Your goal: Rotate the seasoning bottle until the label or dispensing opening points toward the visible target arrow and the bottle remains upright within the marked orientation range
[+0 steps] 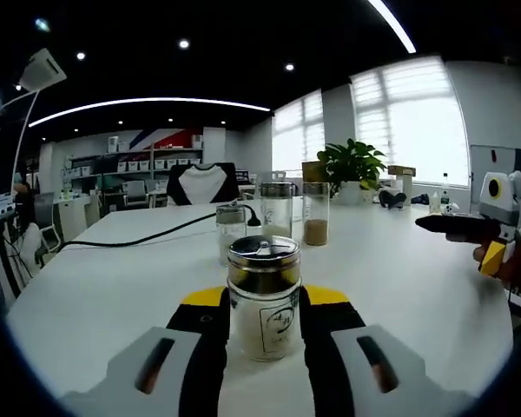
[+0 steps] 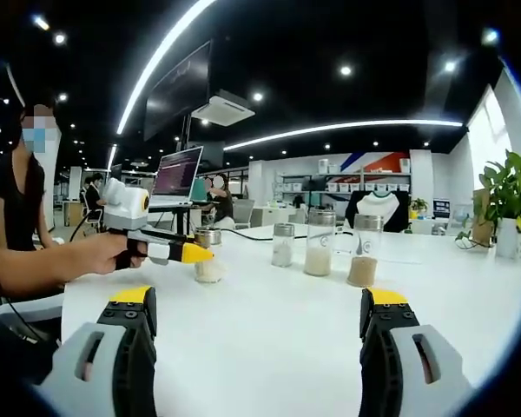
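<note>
Jaws of the left gripper (image 1: 262,323) close on the seasoning bottle (image 1: 263,297) from both sides — it stands upright on the white table (image 1: 399,261), its label facing back toward the gripper. Behind the bottle stand three more jars (image 1: 278,208), near but apart, and a black cable (image 1: 148,236) runs beyond them. Off to one side the right gripper (image 2: 259,326) hangs wide open and empty — well away. No target arrow is visible.

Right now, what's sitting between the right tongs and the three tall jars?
Nothing: bare white table runs from the open right tongs to the three jars, seen in the right gripper view.
</note>
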Available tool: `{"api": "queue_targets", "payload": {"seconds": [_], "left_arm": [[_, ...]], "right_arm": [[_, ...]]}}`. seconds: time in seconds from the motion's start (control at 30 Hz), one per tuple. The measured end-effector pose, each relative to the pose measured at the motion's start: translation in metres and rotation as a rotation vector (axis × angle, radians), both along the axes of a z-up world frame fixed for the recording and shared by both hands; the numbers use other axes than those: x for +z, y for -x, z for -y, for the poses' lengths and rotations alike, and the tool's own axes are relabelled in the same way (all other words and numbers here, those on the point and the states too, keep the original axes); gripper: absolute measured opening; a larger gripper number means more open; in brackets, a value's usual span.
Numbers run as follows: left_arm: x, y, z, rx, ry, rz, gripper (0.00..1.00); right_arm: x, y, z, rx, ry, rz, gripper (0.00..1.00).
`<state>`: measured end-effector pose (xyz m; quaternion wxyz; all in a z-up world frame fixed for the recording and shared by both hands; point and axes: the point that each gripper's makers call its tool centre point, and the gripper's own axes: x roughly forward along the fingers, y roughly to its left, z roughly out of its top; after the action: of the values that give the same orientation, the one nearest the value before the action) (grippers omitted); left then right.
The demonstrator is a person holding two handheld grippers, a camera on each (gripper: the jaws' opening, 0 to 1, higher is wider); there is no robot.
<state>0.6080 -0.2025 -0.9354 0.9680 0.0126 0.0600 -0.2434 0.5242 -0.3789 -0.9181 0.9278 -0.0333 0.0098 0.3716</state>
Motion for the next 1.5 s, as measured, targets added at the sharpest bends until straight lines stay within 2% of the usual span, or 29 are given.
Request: {"api": "queue_targets", "payload": {"seconds": [0.53, 0.67, 0.9, 0.97, 1.37, 1.5], "left_arm": [[-0.0001, -0.0032, 0.0020, 0.050, 0.011, -0.003, 0.34], [0.0002, -0.0035, 0.0003, 0.071, 0.016, -0.001, 0.37], [-0.0042, -0.0040, 0.0031, 0.084, 0.022, -0.018, 0.34], [-0.0050, -0.0056, 0.0016, 0.104, 0.045, -0.034, 0.34], [-0.0049, -0.0067, 0.0047, 0.124, 0.048, -0.037, 0.34], [-0.0030, -0.0072, 0.0071, 0.118, 0.039, -0.021, 0.39]], "right_arm": [[-0.0024, -0.0011, 0.0003, -0.003, 0.006, -0.004, 1.00], [-0.0056, -0.0021, 0.0005, -0.007, 0.012, -0.012, 1.00], [-0.0063, -0.0021, -0.0002, -0.006, 0.013, -0.013, 1.00], [-0.0074, -0.0021, -0.0004, -0.006, 0.016, -0.016, 1.00], [-0.0095, -0.0040, 0.0009, -0.011, 0.016, -0.022, 1.00], [-0.0072, -0.0045, -0.0048, -0.007, 0.036, -0.015, 0.98]]}}
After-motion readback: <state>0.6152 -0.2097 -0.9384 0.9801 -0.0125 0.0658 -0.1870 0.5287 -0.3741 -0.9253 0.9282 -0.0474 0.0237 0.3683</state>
